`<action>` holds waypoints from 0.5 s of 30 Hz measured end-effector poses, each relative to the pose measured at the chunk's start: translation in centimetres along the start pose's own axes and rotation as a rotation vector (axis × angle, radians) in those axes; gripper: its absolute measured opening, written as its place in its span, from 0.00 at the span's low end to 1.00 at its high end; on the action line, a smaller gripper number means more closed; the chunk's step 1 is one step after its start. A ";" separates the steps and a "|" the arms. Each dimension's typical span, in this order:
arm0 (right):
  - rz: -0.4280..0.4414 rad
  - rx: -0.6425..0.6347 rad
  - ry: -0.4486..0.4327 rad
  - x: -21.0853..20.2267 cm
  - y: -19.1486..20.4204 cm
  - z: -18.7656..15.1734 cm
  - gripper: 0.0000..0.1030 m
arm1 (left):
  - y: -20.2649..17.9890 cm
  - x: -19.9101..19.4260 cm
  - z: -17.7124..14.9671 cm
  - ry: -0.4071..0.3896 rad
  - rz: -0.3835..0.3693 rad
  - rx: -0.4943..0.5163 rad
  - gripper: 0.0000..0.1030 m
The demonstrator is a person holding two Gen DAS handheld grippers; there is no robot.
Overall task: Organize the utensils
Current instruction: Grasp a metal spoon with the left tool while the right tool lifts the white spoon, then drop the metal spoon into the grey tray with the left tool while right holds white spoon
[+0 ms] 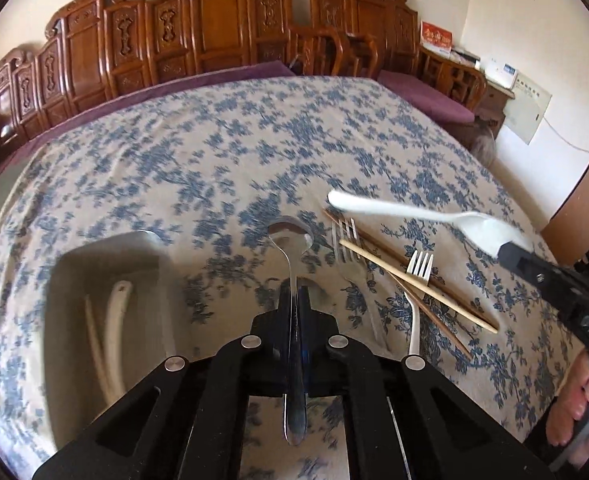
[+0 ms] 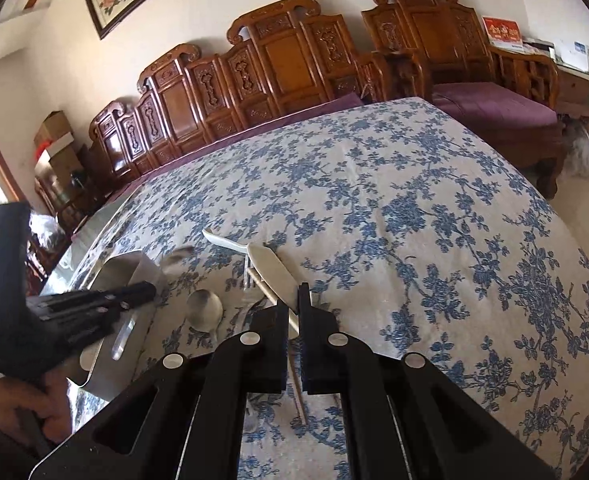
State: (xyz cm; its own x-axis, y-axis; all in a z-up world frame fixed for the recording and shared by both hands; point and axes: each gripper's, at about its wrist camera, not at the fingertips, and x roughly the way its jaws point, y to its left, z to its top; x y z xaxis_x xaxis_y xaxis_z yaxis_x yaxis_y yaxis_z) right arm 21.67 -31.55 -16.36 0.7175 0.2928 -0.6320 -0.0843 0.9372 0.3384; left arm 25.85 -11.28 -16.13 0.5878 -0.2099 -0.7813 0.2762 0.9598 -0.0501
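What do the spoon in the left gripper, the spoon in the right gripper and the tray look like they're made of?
The metal spoon in the left gripper looks like polished stainless steel: its bowl mirrors the room. The white spoon in the right gripper is opaque, smooth and glossy, probably ceramic or melamine; the pictures cannot settle which. The tray looks like brushed sheet metal, grey with a soft sheen.

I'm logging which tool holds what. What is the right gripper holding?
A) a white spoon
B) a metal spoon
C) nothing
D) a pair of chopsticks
A: the right gripper is closed on the bowl end of the white spoon, lifted above the forks and chopsticks, while the left gripper clamps the metal spoon.
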 end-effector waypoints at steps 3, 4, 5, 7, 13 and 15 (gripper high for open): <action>0.009 -0.022 -0.006 -0.2 1.2 -0.2 0.05 | 1.2 -1.7 -0.1 -0.022 0.013 -0.001 0.03; 0.013 -0.032 -0.009 -0.2 1.6 -0.3 0.05 | 1.5 -2.1 -0.2 -0.027 0.016 0.000 0.03; 0.015 -0.043 -0.011 -0.3 2.1 -0.3 0.05 | 2.0 -2.7 -0.3 -0.033 0.020 -0.001 0.03; 0.018 -0.068 -0.016 -0.4 3.0 -0.5 0.05 | 3.0 -3.6 -0.5 -0.042 0.031 -0.002 0.03; 0.025 -0.122 -0.013 -0.2 5.1 -0.9 0.05 | 5.3 -5.1 -1.1 -0.060 0.069 -0.004 0.03; 0.025 -0.130 -0.010 -0.1 5.4 -1.0 0.05 | 6.0 -5.2 -1.5 -0.060 0.082 -0.007 0.03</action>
State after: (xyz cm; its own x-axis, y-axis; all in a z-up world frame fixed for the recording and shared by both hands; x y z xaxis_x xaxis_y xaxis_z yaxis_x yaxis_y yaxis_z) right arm 20.44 -26.36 -15.22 0.7209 0.3153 -0.6171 -0.1907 0.9464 0.2607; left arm 23.33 -4.14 -13.32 0.6525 -0.1414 -0.7445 0.2205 0.9753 0.0081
